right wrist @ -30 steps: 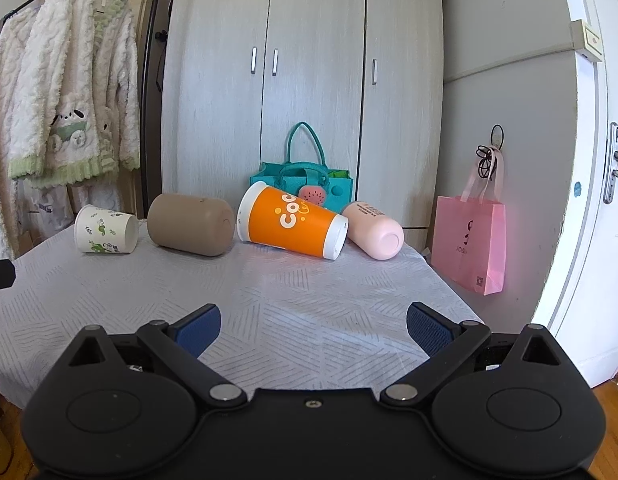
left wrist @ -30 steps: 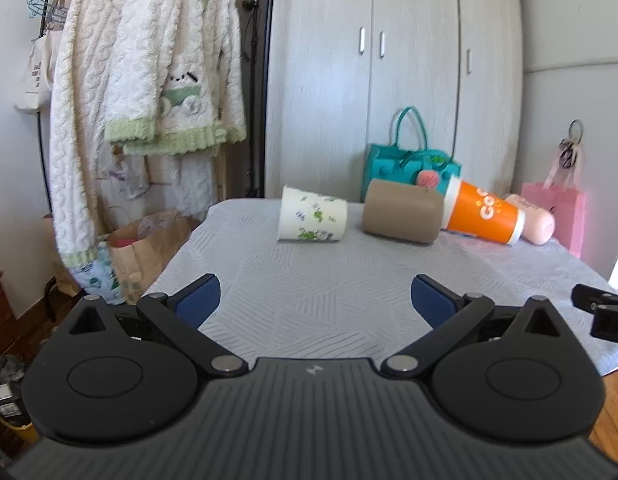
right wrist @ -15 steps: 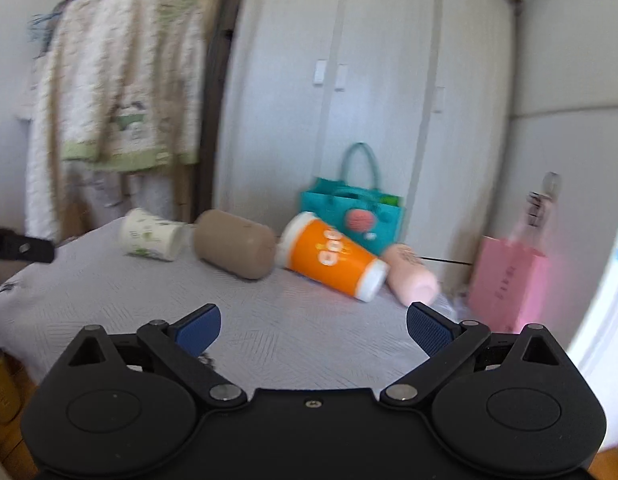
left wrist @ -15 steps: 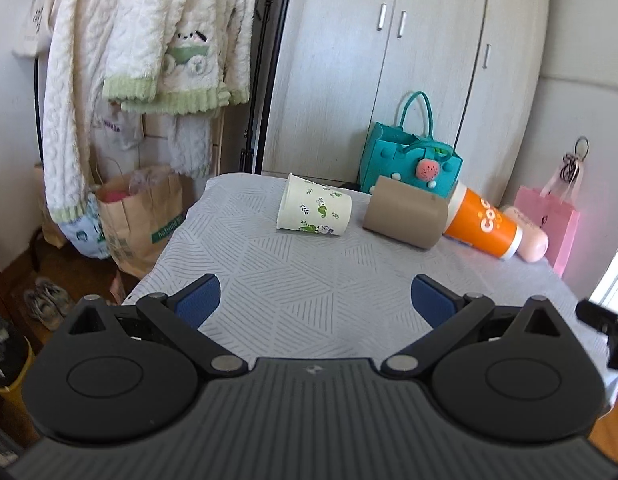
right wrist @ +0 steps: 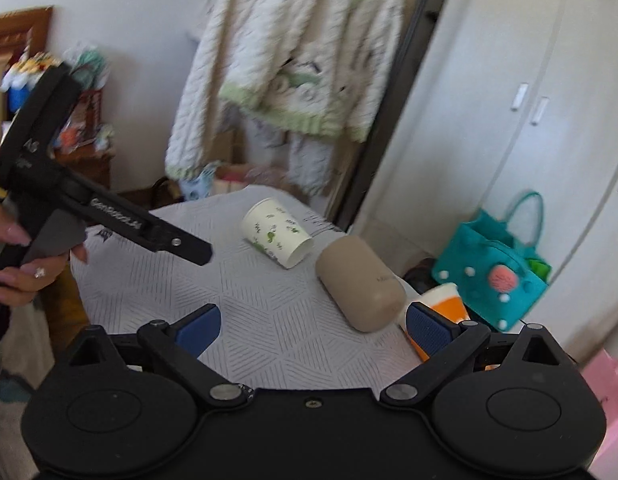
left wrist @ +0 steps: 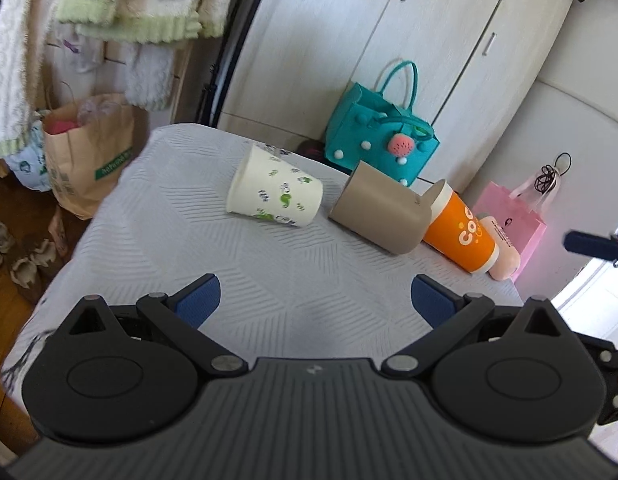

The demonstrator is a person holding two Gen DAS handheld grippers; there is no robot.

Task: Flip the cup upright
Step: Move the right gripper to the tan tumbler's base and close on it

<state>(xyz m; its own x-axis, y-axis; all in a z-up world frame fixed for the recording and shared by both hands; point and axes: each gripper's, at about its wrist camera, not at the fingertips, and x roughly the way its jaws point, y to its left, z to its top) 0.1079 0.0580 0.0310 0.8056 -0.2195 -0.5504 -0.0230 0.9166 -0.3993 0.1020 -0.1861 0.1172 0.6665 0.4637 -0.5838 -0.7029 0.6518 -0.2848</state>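
Cups (left wrist: 275,193) on sides, beyond both open tongs (left wrist: 314,296), untouched.

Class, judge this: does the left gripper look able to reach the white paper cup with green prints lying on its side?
Probably yes. The left gripper is open, and only bare table lies between it and the white paper cup.

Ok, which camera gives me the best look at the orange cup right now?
The left wrist view. There the orange cup lies on its side in full, wedged between the tan cup and the pink bottle. In the right wrist view only a sliver of it shows, hidden behind the tan cup and a claw finger.
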